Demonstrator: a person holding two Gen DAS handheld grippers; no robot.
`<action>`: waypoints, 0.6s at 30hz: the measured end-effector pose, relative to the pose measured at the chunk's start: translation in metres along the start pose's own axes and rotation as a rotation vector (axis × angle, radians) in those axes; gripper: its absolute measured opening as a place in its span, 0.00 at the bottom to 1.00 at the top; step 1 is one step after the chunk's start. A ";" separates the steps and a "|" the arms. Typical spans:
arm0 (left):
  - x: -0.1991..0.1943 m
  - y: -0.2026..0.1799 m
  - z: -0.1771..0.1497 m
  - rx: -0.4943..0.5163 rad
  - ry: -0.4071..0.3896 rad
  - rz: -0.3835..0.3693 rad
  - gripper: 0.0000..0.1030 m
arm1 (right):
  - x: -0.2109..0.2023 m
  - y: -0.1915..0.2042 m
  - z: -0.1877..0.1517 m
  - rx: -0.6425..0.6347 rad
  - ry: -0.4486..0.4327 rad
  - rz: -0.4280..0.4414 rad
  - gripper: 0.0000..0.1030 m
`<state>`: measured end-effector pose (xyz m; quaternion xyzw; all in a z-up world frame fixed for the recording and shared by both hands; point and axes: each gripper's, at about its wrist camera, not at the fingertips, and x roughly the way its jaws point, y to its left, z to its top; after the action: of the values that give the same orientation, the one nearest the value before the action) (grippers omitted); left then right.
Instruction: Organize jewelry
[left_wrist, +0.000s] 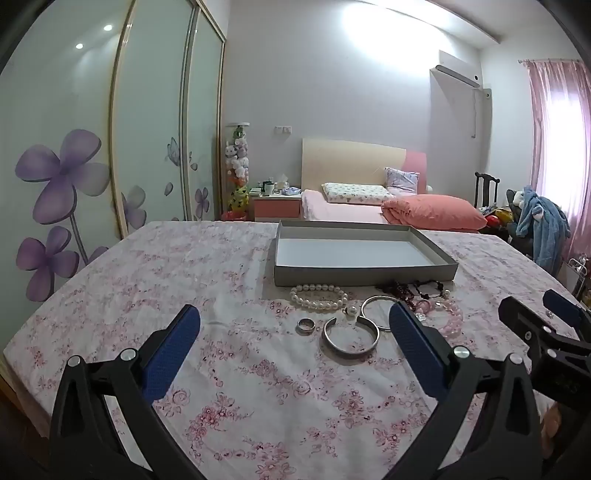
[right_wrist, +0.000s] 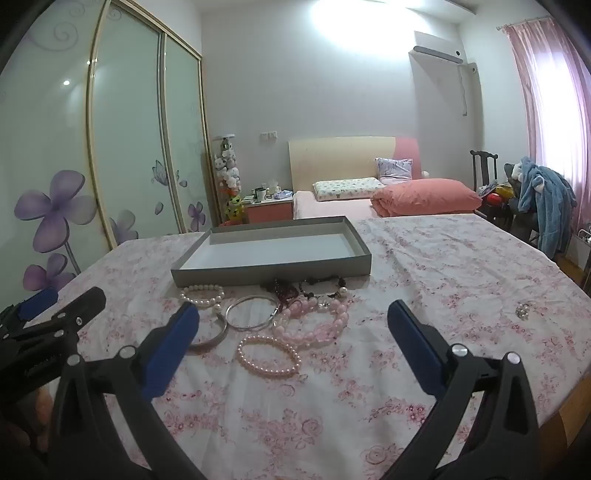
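left gripper (left_wrist: 295, 347) and right gripper (right_wrist: 291, 343) both hovered over the desk (left_wrist: 110, 280), fingers (left_wrist: 171, 354) spread wide, nothing between them. jewelry bunched at centre frame, just below the empty grey tray (left_wrist: 364, 275): white pearl bracelet (left_wrist: 318, 295), small ring (left_wrist: 306, 326), open silver cuff (left_wrist: 350, 338), thin silver bangle (right_wrist: 252, 312), pink bead strands (right_wrist: 317, 323), pink pearl bracelet (right_wrist: 267, 356), dark beads (right_wrist: 284, 291) touching the tray wall. likely trouble: cuff and bangle overlapped and pink strands tangled with dark beads, so probably two pieces lifted at once; thin ring flat on soft cloth, easy to slip or drag the fabric. tiny sparkly piece (right_wrist: 522, 310) lay well apart at right, easily missed. floral pink cloth wrinkled. beyond, bed (left_wrist: 369, 210) at centre, flower-printed wardrobe doors (left_wrist: 74, 166) at left, pink curtain (left_wrist: 554, 129) at upper right.
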<state>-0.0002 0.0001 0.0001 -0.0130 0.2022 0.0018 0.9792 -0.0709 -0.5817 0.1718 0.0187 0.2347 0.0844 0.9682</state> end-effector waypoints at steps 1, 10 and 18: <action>0.000 0.000 0.000 0.001 0.000 0.000 0.98 | 0.000 0.000 0.000 -0.001 -0.001 0.000 0.96; 0.000 0.000 0.000 0.000 -0.002 0.001 0.98 | 0.001 0.000 0.000 0.001 -0.001 -0.004 0.96; 0.000 0.000 0.000 -0.001 -0.001 -0.001 0.98 | 0.002 0.001 0.000 0.000 0.003 -0.003 0.96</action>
<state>-0.0004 0.0000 0.0002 -0.0134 0.2017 0.0013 0.9794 -0.0697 -0.5805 0.1711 0.0183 0.2362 0.0830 0.9680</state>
